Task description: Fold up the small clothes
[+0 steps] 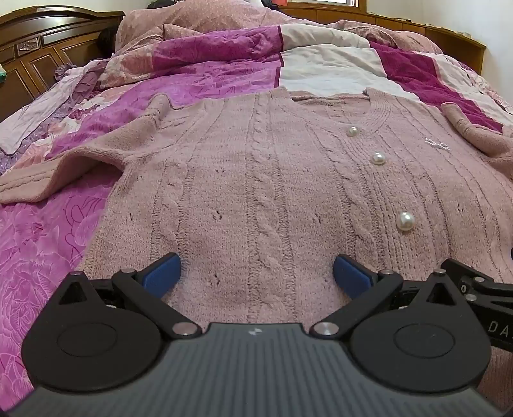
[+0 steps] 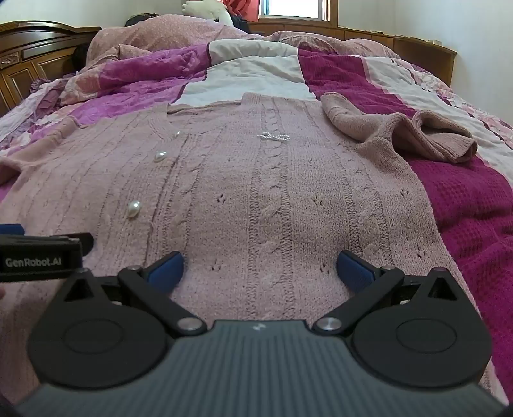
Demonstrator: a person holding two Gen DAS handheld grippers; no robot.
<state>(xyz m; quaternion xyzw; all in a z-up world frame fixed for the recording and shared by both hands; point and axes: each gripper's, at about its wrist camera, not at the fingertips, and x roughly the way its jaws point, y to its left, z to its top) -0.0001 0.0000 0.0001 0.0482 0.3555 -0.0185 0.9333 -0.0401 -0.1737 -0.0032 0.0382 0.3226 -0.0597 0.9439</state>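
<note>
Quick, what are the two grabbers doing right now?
Left gripper: open, empty, over the pink cable-knit cardigan.
Right gripper: open, empty, over it too.

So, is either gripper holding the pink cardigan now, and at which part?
Nothing is held. The left gripper and right gripper are both open above the pink cardigan, pads apart.

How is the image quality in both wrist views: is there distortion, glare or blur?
Left wrist view: strong fisheye bending at the edges, the pink cardigan sharp, soft even light. Right wrist view: same bending, the window blown out white, the left gripper at the edge slightly soft.
</note>
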